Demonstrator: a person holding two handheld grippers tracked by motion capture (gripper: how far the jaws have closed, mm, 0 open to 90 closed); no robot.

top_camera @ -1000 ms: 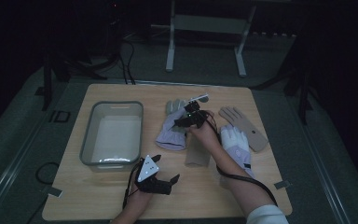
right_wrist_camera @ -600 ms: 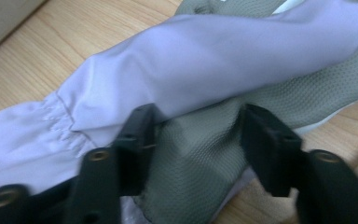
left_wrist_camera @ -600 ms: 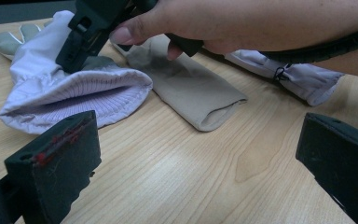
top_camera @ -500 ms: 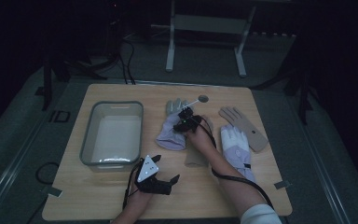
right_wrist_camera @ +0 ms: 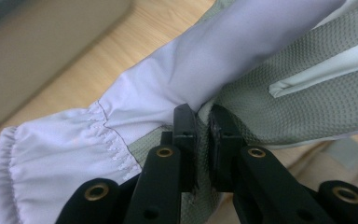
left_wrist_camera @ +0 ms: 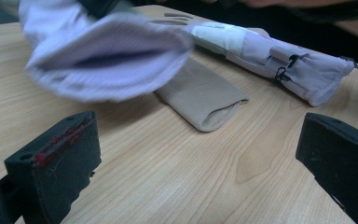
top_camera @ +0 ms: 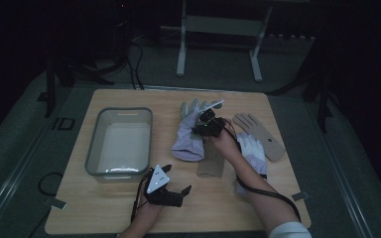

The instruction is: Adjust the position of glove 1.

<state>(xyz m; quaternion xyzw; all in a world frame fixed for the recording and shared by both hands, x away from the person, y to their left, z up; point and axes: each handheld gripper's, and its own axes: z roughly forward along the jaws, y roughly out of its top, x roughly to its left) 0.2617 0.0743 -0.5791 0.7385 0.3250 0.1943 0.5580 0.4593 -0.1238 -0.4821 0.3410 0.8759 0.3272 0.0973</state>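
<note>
A lavender glove (top_camera: 187, 138) with a grey mesh palm lies mid-table, partly over a tan glove (top_camera: 211, 164). My right gripper (top_camera: 207, 124) is shut on the lavender glove, and in the right gripper view (right_wrist_camera: 203, 126) its jaws pinch the fabric where the lavender back (right_wrist_camera: 200, 65) meets the mesh. My left gripper (top_camera: 178, 177) rests near the front edge, open and holding nothing. The left gripper view shows its jaws spread wide (left_wrist_camera: 196, 158) over bare wood, with the lavender glove's cuff (left_wrist_camera: 107, 60) blurred and raised ahead.
A clear plastic bin (top_camera: 124, 110) stands at the left of the table. A second tan glove (top_camera: 259, 133) and a second lavender glove (top_camera: 252, 151) lie to the right, beside the person's right forearm. Bare wood lies in front of the gloves.
The right gripper has stayed shut on the lavender glove and shifted slightly, raising it off the table a little. The left gripper has not moved.
</note>
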